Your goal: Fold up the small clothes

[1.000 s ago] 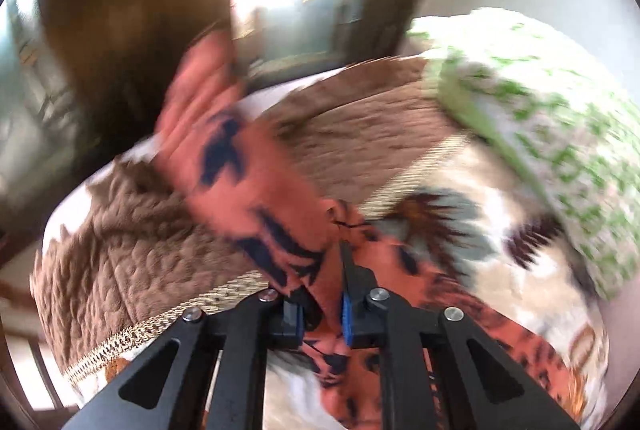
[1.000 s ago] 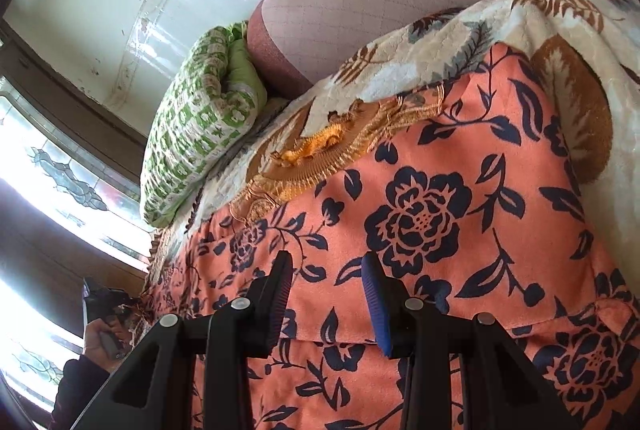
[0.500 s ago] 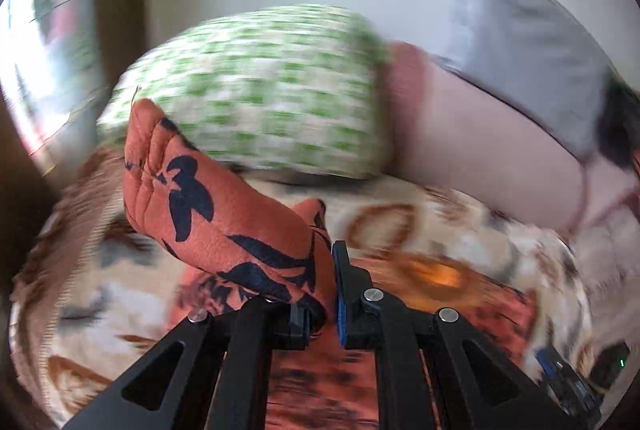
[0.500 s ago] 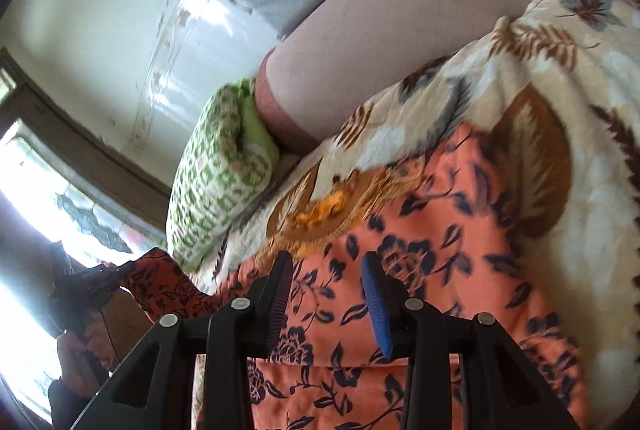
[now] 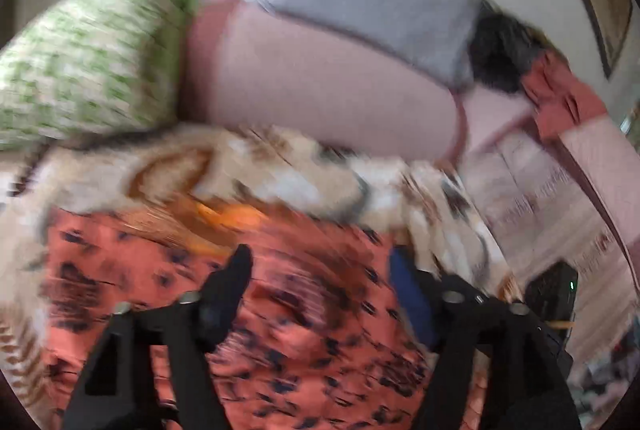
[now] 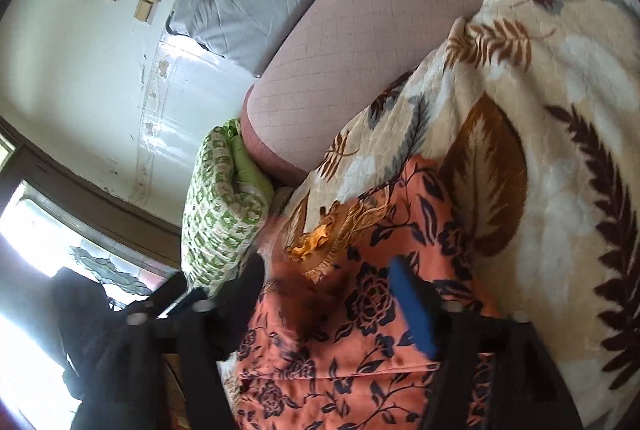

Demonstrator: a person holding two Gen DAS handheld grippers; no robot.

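A: What could go wrong w/ the orange floral garment (image 6: 360, 314)?

B: Only one layer, or the leaf blanket (image 6: 560, 109) below, could be pinched, bc the cloth is bunched near the embroidered neckline (image 6: 320, 242).

A: Grippers?

B: Left gripper (image 5: 320, 270) is spread wide, nothing held; right gripper (image 6: 326, 286) also wide, empty. The garment is spread on the blanket, directly under and between both finger pairs; contact can't be judged (blur).

Matt orange floral cloth garment (image 6: 384, 306), fleecy leaf-print blanket (image 6: 560, 157), glossy wall (image 6: 80, 69)
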